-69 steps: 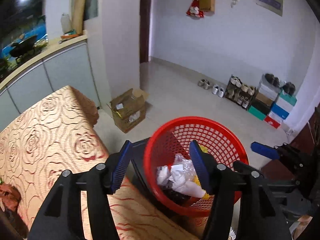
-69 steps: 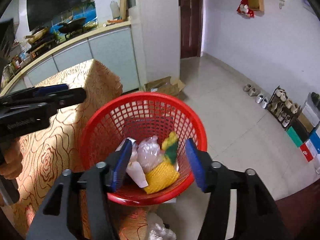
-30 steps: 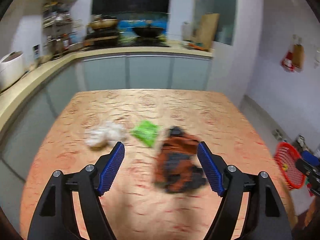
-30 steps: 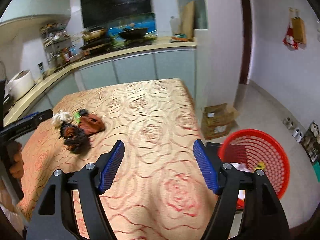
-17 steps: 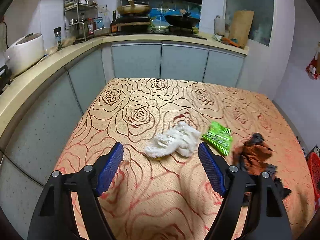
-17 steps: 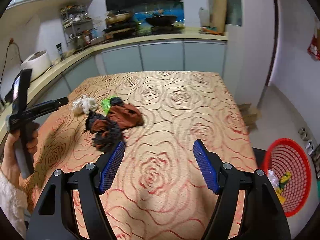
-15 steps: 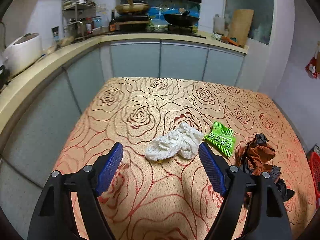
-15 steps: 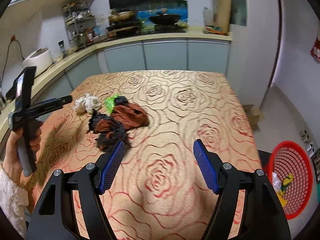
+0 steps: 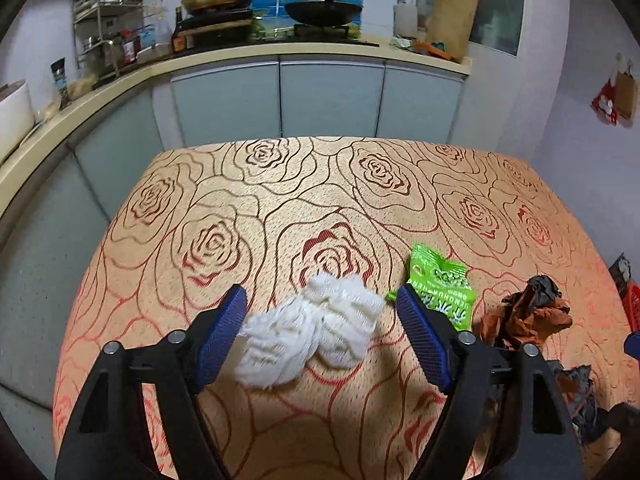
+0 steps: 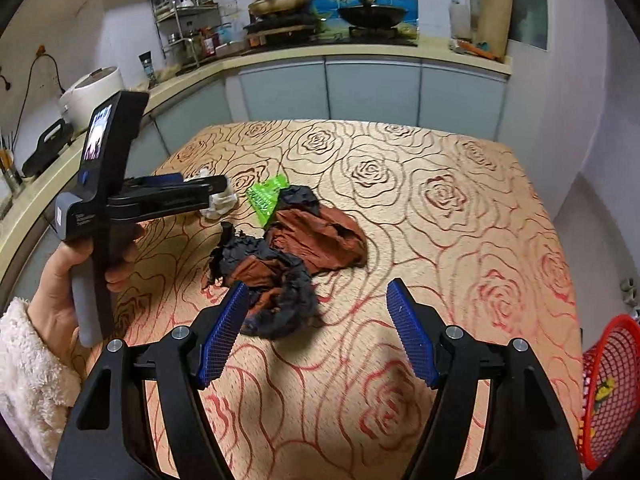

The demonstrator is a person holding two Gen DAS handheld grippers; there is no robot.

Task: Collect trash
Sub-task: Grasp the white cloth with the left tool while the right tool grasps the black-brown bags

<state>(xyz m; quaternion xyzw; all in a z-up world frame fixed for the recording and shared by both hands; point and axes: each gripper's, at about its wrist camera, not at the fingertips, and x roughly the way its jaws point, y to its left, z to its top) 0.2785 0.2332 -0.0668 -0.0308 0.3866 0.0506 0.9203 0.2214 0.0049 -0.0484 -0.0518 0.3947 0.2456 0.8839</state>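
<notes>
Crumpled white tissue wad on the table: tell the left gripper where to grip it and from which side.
Pinch the crumpled white tissue wad across its bulging middle, coming from above. It lies loose and wide between the open left gripper, with the green snack wrapper close on the right.

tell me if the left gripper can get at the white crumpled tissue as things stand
Probably yes. The left gripper is open, and the white crumpled tissue lies between its fingers on the table. The green snack packet sits outside the right finger, not blocking.

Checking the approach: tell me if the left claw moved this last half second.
Yes. The left claw closed in on the white rag, which now lies between its open jaws.
</notes>
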